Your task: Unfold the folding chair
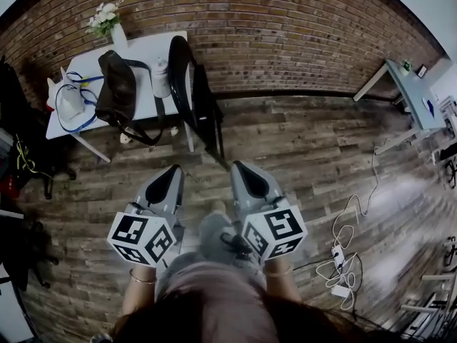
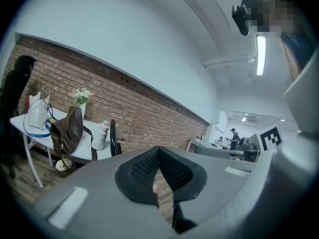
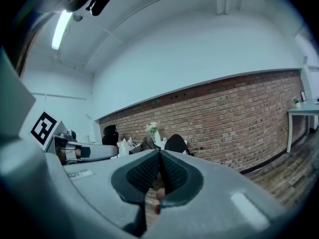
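Black, folded flat, the folding chair [image 1: 200,106] stands just beside the white counter [image 1: 143,48] by the brick wall, apart from me. My left hand-held gripper [image 1: 175,170] and right hand-held gripper [image 1: 239,166] are both closed on nothing. I judge this the approach; next I must reach its frame and open up.

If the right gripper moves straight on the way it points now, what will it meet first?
Most likely the folding chair, folded up beside the table; depth is unclear.
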The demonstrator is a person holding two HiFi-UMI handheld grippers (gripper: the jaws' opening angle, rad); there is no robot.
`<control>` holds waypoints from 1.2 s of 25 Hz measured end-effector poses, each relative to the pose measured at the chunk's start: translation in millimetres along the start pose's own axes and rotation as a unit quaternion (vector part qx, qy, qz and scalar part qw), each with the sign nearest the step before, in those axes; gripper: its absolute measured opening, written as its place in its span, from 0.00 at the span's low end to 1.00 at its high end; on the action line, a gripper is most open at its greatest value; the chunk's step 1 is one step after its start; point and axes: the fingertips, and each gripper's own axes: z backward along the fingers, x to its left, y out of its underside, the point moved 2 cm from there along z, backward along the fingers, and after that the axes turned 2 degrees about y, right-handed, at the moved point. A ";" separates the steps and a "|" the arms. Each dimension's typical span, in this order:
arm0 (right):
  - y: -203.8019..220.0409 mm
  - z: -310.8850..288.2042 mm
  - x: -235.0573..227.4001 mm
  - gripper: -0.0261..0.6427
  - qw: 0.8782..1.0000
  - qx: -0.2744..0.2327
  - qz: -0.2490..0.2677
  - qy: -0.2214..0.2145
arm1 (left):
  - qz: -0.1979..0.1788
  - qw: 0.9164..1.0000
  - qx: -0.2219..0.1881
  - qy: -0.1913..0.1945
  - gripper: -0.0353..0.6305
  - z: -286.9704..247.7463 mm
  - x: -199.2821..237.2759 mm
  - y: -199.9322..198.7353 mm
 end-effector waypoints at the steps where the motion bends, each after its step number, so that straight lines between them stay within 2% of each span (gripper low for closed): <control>1: -2.2 -10.9 -6.6 0.04 1.000 0.002 0.000 -0.002 | 0.000 1.000 0.001 -0.004 0.05 -10.7 6.3 -3.2; 6: -15.7 -63.2 -39.6 0.04 1.000 0.008 -0.002 -0.017 | -0.002 1.000 0.000 -0.026 0.05 -61.9 34.2 -20.9; 15: -27.8 -136.0 -88.8 0.04 0.998 0.023 -0.004 -0.050 | 0.016 0.997 -0.010 -0.075 0.05 -126.8 84.3 -42.6; 23: -18.7 -182.2 -116.1 0.04 0.997 0.043 -0.014 -0.070 | 0.029 0.992 0.004 -0.119 0.05 -150.0 120.4 -41.9; 26: -14.3 -198.2 -121.8 0.04 0.996 0.049 -0.017 -0.071 | 0.034 0.992 0.012 -0.124 0.05 -155.9 134.3 -41.8; 27: -12.2 -203.3 -123.3 0.04 0.996 0.052 -0.018 -0.071 | 0.034 0.992 0.016 -0.123 0.09 -158.2 139.1 -41.9; 30: -5.0 -218.5 -127.4 0.05 0.996 0.059 -0.020 -0.068 | 0.033 0.991 0.025 -0.124 0.11 -167.1 155.3 -42.4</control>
